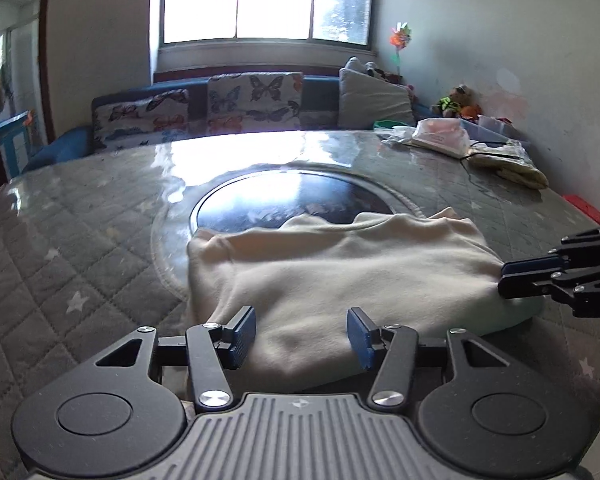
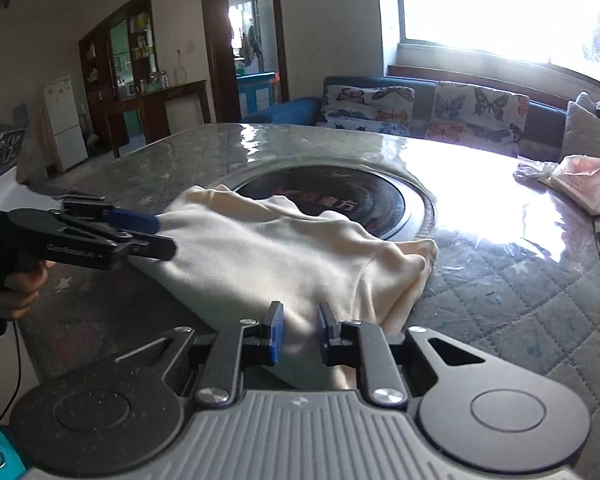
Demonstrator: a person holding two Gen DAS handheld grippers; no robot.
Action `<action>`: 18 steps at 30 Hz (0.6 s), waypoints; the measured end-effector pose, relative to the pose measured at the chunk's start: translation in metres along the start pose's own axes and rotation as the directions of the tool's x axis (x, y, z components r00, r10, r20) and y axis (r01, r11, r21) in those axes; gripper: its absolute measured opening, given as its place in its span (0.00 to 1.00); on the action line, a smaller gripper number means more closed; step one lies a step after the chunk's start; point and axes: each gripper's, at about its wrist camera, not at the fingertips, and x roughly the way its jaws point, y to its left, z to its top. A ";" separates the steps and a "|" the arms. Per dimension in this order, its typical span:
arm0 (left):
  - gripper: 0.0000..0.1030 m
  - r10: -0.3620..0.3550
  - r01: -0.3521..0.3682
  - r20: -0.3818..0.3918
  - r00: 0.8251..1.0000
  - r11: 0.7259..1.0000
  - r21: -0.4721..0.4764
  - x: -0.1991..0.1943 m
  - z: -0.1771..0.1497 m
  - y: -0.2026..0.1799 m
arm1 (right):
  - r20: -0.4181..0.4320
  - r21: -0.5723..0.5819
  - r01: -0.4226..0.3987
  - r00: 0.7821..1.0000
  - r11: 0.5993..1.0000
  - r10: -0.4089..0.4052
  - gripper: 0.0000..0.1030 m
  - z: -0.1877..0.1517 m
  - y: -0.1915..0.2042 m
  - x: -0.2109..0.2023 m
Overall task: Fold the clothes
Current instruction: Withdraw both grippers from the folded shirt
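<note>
A cream garment (image 1: 340, 272) lies folded into a rough rectangle on the quilted table (image 1: 80, 248), partly over the dark round inset (image 1: 284, 200). My left gripper (image 1: 302, 334) is open, its blue pads either side of the garment's near edge, holding nothing. My right gripper (image 2: 299, 332) is open with a narrower gap, over the garment (image 2: 300, 256) at its near edge. Each gripper shows in the other's view: the right gripper (image 1: 512, 276) at the garment's right edge, the left gripper (image 2: 156, 236) at its left edge.
Plastic bags and packets (image 1: 440, 136) and a yellowish cloth (image 1: 512, 164) lie at the table's far right. A red object (image 1: 584, 208) sits at the right edge. A sofa with butterfly cushions (image 1: 204, 108) stands behind the table under the window.
</note>
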 end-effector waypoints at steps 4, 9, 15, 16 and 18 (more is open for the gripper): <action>0.53 -0.006 0.006 0.004 1.000 1.000 -0.029 -0.003 -0.004 0.008 | -0.015 0.002 0.001 1.000 1.000 -0.001 0.15 0.000 -0.002 0.004; 0.54 0.011 -0.010 0.028 1.000 0.999 -0.051 -0.013 -0.001 0.014 | -0.002 -0.028 -0.006 1.000 1.000 0.006 0.17 0.007 0.006 0.005; 0.54 0.028 -0.026 0.022 0.999 0.997 -0.066 -0.012 -0.008 0.016 | 0.007 -0.080 -0.064 0.998 0.995 0.065 0.17 0.016 0.028 0.025; 0.54 0.028 -0.027 0.021 0.999 0.997 -0.065 -0.012 -0.008 0.017 | -0.009 -0.090 -0.071 0.998 0.993 0.070 0.17 0.015 0.031 0.031; 0.55 0.028 -0.027 0.019 0.999 0.998 -0.065 -0.011 -0.007 0.017 | -0.024 -0.111 -0.062 0.998 0.992 0.060 0.17 0.013 0.034 0.035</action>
